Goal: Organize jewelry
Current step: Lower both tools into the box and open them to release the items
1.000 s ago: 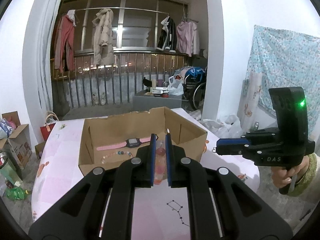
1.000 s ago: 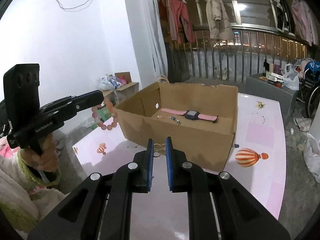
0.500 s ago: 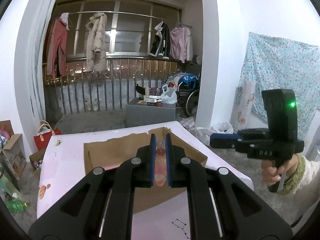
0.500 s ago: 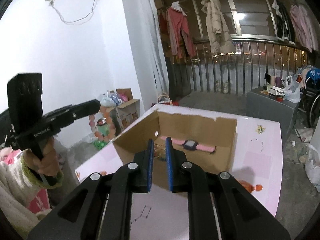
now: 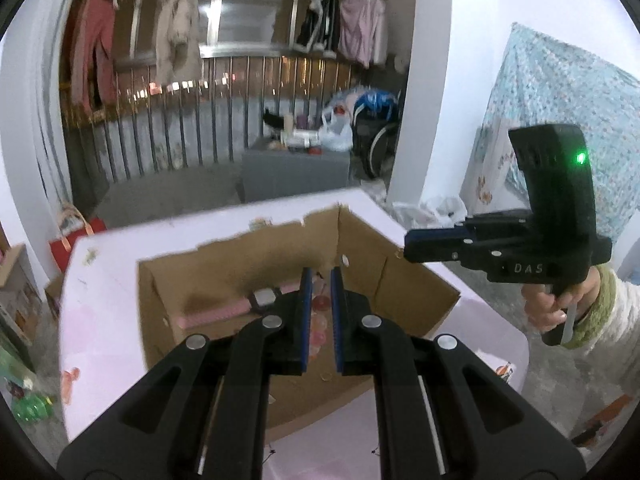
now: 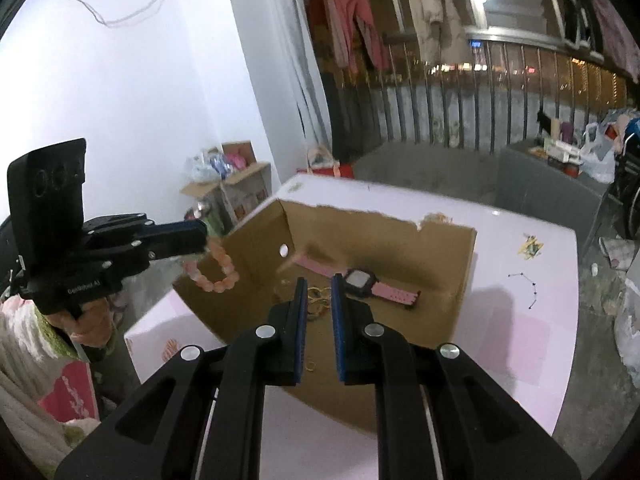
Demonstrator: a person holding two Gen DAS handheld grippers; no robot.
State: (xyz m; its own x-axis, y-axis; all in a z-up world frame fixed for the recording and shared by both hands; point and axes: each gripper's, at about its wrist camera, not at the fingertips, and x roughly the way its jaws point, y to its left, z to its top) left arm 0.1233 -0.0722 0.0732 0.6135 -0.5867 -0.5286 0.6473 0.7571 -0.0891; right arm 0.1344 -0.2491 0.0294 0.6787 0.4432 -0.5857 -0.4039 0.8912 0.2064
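Up over the near edge of the cardboard box (image 6: 460,264), the left gripper (image 5: 319,312) is grasping a pink bead bracelet (image 6: 218,268), which is dangling just outside the box's left wall. Beside it, the right gripper (image 6: 320,320) is clenching a thin gold chain (image 6: 318,300) above the box opening. Down inside, a pink watch (image 6: 376,286) is lying on the box floor, and the box is sitting on a pale pink table (image 6: 532,320)

Hanging coats (image 5: 172,32), red bag (image 5: 76,236), wheelchair (image 5: 376,136)
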